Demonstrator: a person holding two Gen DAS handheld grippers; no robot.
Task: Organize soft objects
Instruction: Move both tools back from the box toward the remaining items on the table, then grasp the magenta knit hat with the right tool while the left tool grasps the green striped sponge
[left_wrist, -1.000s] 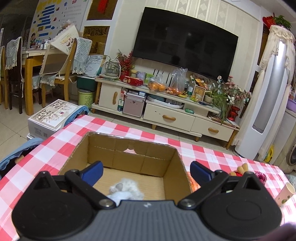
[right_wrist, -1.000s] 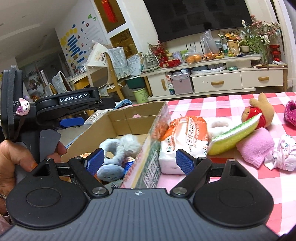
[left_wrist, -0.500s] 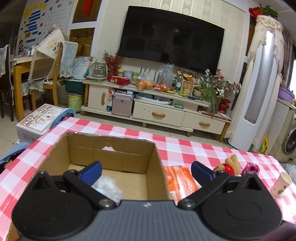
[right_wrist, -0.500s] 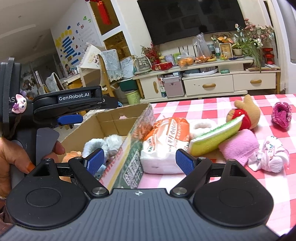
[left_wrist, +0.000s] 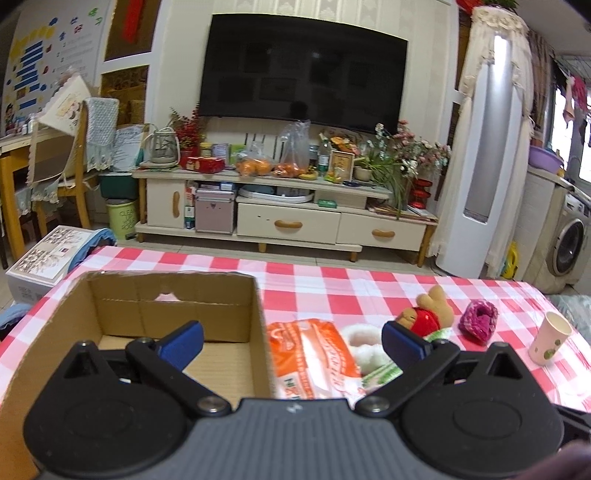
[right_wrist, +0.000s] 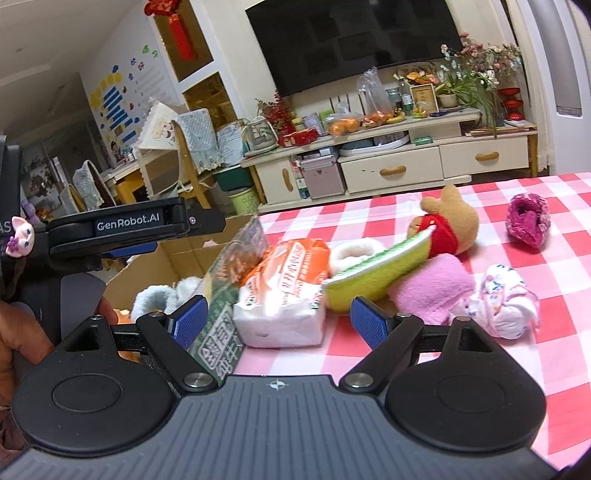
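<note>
Now both my grippers, left (left_wrist: 291, 341) and right (right_wrist: 279, 319), fingers spread and empty, one cardboard box (left_wrist: 255, 314) on the counter (left_wrist: 332, 280), one orange tissue pack (right_wrist: 286, 284) beside it, only right view shows fluffy toy (right_wrist: 155, 301) inside, only left view one paper cup (left_wrist: 549, 338).

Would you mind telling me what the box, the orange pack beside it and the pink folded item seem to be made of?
The box looks like plain brown corrugated cardboard, matte, with torn edges. The orange pack seems wrapped in thin glossy plastic film: it shines and crinkles; probably tissues inside. The pink folded item looks like soft fuzzy terry or fleece cloth, matte and napped.
</note>
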